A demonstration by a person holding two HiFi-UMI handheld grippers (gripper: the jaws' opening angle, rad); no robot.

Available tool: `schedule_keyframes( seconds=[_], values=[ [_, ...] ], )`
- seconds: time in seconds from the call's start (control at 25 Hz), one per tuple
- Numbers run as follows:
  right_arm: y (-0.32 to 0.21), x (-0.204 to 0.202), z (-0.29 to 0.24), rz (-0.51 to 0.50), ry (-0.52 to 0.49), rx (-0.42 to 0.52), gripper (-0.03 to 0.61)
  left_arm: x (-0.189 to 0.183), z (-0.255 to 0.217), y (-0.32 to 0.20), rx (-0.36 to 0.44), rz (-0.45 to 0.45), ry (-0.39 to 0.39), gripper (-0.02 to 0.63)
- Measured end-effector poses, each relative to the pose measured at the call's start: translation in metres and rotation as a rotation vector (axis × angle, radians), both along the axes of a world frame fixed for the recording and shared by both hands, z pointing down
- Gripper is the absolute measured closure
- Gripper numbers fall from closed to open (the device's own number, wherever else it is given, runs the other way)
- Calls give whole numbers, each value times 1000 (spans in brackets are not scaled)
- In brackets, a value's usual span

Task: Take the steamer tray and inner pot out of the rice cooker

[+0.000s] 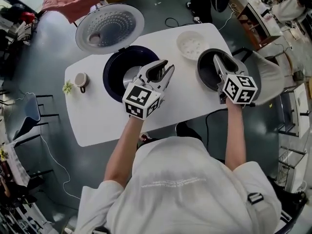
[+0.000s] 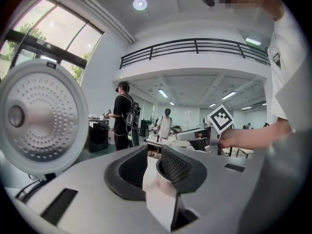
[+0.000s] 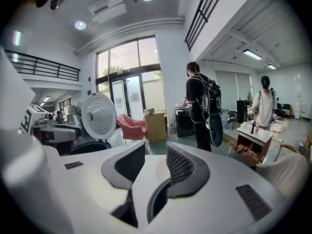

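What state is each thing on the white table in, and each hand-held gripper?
Dark blue round rice cooker: open, no pot inside.
Perforated silver cooker lid: swung up and back.
White round steamer tray: out, on the white table.
Dark round inner pot: out, upright on the table.
Left hand-held gripper: jaws apart, empty.
Right hand-held gripper: jaws apart, empty, above the pot.

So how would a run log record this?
steamer tray: on table | inner pot: on table | rice cooker: lid up | left gripper, right gripper: open, empty
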State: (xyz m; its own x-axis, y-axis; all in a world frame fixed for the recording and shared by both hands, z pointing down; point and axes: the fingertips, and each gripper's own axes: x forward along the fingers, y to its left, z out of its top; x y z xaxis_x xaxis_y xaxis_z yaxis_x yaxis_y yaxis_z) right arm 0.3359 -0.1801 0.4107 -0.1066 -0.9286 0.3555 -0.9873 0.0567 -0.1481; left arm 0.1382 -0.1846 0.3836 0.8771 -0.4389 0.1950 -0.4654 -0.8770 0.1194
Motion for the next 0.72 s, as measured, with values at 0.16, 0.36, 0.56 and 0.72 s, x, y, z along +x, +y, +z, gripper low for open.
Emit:
schedule_keyframes(
  seconds=[0.16, 0.36, 0.56, 0.72],
  values=[
    [-24, -44, -23, -116, 13, 65, 479, -46, -20, -25, 48, -127, -7, 531],
    [-52, -98, -43, -229, 43, 111, 505, -118, -34, -51, 50, -296, -3, 557],
    [-67, -138, -66, -315, 101, 189, 522, -162, -59, -54, 205, -370, -45, 592],
    [-70, -177, -91, -419, 195, 282, 538, -195, -72, -58, 275, -444, -82, 600]
  ],
)
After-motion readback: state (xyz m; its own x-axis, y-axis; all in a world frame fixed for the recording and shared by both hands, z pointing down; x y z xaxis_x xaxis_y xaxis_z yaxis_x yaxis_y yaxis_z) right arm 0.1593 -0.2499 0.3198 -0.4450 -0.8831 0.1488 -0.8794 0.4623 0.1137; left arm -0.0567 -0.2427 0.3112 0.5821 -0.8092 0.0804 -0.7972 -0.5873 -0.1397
